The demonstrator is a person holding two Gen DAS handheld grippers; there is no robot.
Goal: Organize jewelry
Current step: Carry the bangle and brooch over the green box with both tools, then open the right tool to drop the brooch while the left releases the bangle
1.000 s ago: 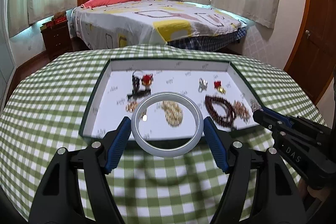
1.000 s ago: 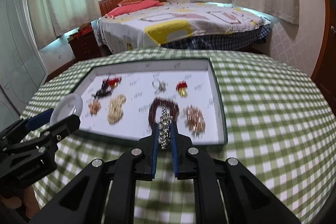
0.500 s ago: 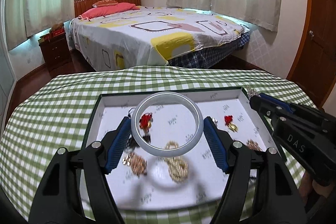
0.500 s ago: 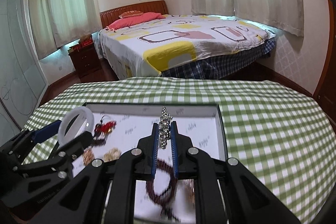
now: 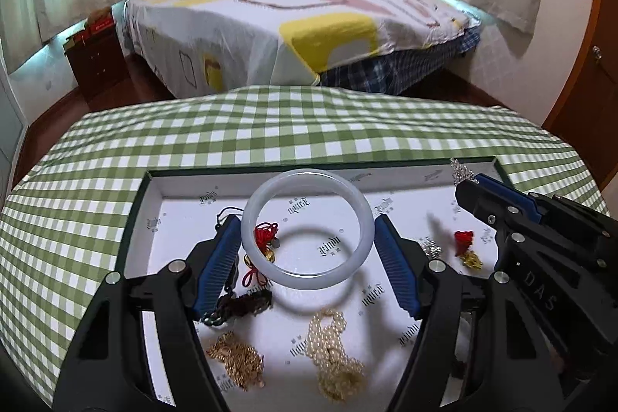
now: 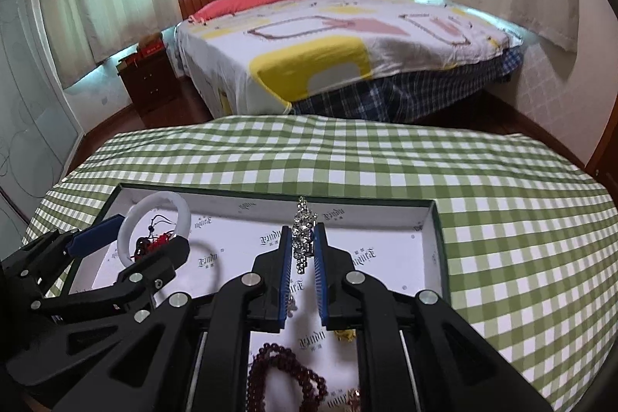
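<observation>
My left gripper (image 5: 308,245) is shut on a pale white bangle (image 5: 308,278) and holds it above the white jewelry tray (image 5: 185,186). The bangle also shows in the right wrist view (image 6: 154,207). My right gripper (image 6: 302,246) is shut on a sparkly silver rhinestone piece (image 6: 303,238), held above the tray's back part (image 6: 347,209); it shows in the left wrist view (image 5: 459,170) too. In the tray lie a red knot charm (image 5: 264,234), a gold chain (image 5: 235,358), a pearl strand (image 5: 334,350), a red-and-gold earring (image 5: 465,246) and dark red beads (image 6: 286,369).
The tray sits on a table with a green checked cloth (image 6: 483,199). Beyond the table's far edge stand a bed (image 5: 293,10) and a dark wooden nightstand (image 5: 96,53). A wooden door (image 5: 587,80) is at the right.
Both grippers have moved forward over the tray with their pieces still held. The tray's front contents now lie under the fingers, and the far rim is close.
</observation>
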